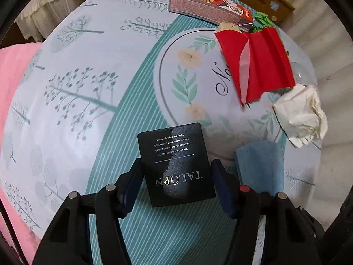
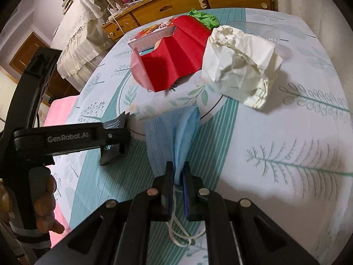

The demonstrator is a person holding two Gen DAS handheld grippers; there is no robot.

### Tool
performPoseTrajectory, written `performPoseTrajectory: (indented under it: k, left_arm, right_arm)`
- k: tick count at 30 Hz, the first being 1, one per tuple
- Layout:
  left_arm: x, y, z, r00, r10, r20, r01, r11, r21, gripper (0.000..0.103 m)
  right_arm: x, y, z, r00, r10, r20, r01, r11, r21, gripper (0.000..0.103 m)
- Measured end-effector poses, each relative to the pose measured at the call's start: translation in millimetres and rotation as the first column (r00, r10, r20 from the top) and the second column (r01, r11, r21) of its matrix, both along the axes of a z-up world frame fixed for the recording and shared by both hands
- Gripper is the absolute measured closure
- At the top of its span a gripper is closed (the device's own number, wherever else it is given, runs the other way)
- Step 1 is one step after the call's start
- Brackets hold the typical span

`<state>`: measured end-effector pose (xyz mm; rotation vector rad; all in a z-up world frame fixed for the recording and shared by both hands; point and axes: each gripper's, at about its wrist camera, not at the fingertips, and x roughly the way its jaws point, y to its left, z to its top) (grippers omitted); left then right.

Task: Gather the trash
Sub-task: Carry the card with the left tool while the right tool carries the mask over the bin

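Left gripper clamped on black card, stiff and light, edges best. Right gripper pinched on blue mask, soft, limp, lifting off table. Crumpled paper light, crushable, beside red sheet.

Black hand-held gripper, navy pads, silver screws.

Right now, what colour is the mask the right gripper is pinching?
Light blue, with white ear loops. The mask shows best in the right wrist view, between the right gripper fingers.
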<state>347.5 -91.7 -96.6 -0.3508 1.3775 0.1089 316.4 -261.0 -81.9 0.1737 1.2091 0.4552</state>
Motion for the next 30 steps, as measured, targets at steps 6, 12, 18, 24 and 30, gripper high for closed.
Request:
performPoseTrajectory:
  k: [6, 12, 18, 24, 30]
  left_arm:
    - [-39, 19, 25, 0.995, -0.036, 0.096, 0.034, 0.999, 0.028, 0.043]
    - [-88, 62, 58, 0.978, -0.104, 0.181, 0.096, 0.994, 0.054, 0.043]
    - [-157, 107, 91, 0.943, -0.225, 0.244, 0.216, 0.974, 0.062, 0.043]
    - [-234, 133, 102, 0.886, -0.361, 0.293, 0.352, 0.932, 0.084, 0.043]
    - [-292, 144, 88, 0.854, -0.455, 0.251, 0.452, 0.889, 0.073, 0.043]
  right_arm:
    - [-27, 16, 11, 1.0, -0.021, 0.018, 0.021, 1.0, -0.021, 0.096]
    - [-69, 42, 32, 0.996, -0.061, 0.059, 0.063, 0.998, -0.031, 0.096]
    - [-147, 81, 68, 0.98, -0.158, 0.117, 0.161, 0.987, -0.015, 0.096]
    - [-233, 117, 85, 0.962, -0.233, 0.145, 0.236, 0.972, -0.005, 0.096]
    - [-309, 142, 71, 0.96, -0.272, 0.063, 0.275, 0.96, -0.049, 0.096]
